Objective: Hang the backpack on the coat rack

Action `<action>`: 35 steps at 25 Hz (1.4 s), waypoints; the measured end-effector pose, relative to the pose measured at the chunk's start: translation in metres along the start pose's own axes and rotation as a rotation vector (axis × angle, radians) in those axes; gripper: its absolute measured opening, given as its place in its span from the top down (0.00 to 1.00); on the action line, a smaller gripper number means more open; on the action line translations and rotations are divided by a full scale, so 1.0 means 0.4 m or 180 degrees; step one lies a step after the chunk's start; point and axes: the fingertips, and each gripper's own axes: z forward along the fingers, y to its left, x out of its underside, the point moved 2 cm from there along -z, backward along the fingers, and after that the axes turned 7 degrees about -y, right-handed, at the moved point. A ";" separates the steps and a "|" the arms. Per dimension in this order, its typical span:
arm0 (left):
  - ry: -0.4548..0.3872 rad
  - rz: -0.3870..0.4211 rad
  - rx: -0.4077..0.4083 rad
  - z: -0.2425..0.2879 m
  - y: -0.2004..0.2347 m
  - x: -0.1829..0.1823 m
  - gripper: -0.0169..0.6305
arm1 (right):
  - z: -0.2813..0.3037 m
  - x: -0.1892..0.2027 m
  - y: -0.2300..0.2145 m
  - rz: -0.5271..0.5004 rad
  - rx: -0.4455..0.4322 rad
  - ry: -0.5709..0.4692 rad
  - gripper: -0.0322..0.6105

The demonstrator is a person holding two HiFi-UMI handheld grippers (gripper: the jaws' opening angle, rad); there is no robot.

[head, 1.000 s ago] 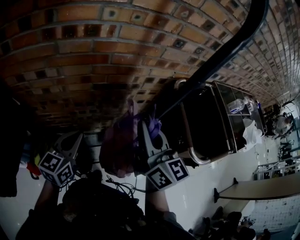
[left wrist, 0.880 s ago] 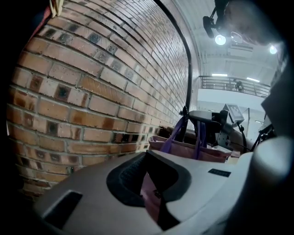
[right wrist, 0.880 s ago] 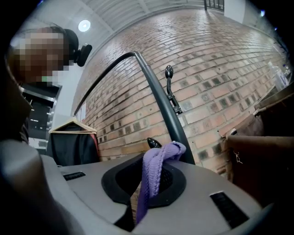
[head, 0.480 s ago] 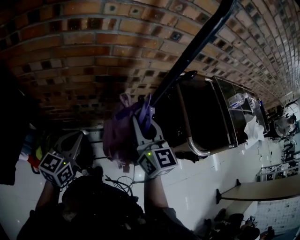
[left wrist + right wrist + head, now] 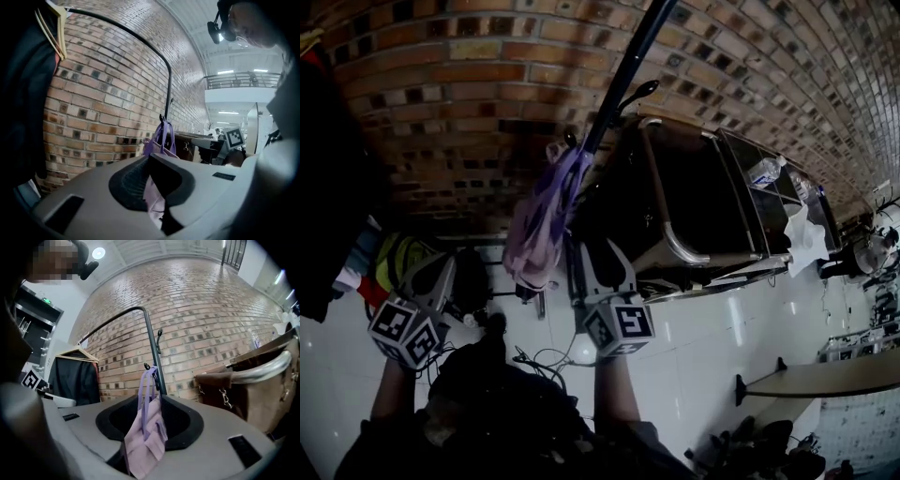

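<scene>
A pink backpack [image 5: 539, 230] with purple straps hangs by its strap from a hook [image 5: 572, 141] on the black coat rack pole [image 5: 619, 80]. My right gripper [image 5: 596, 253] is just below and right of the bag; its jaws are opening and the pads touch nothing. In the right gripper view the backpack [image 5: 147, 427] hangs free ahead on the pole [image 5: 152, 348]. My left gripper [image 5: 441, 274] is low at the left, apart from the bag, jaws parted and empty. The left gripper view shows the backpack [image 5: 159, 140] some way off beyond its jaws.
A brick wall [image 5: 469, 84] stands behind the rack. A brown leather seat with a chrome frame [image 5: 675, 248] is close on the right. A dark coat on a wooden hanger [image 5: 75, 376] hangs at the left. Cables [image 5: 534, 361] lie on the white tiled floor.
My right gripper has let go of the purple strap and dropped down away from the hook. The backpack now hangs from the hook by itself. The left gripper shifted slightly left.
</scene>
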 end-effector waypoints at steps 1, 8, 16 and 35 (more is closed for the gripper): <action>-0.0027 0.0004 -0.0038 -0.031 -0.023 0.003 0.94 | -0.045 -0.004 0.000 0.0005 0.0006 -0.0017 0.71; -0.0152 0.0098 -0.0210 -0.220 -0.128 0.024 0.94 | -0.304 -0.002 0.007 0.0224 -0.0013 -0.0204 0.71; -0.0353 0.0080 -0.0056 -0.330 -0.186 0.000 0.94 | -0.448 -0.089 0.123 0.0105 0.0093 -0.0529 0.91; -0.0393 -0.0011 0.0024 -0.918 -0.171 0.066 0.94 | -0.728 -0.061 0.696 -0.0081 -0.0182 -0.0439 0.92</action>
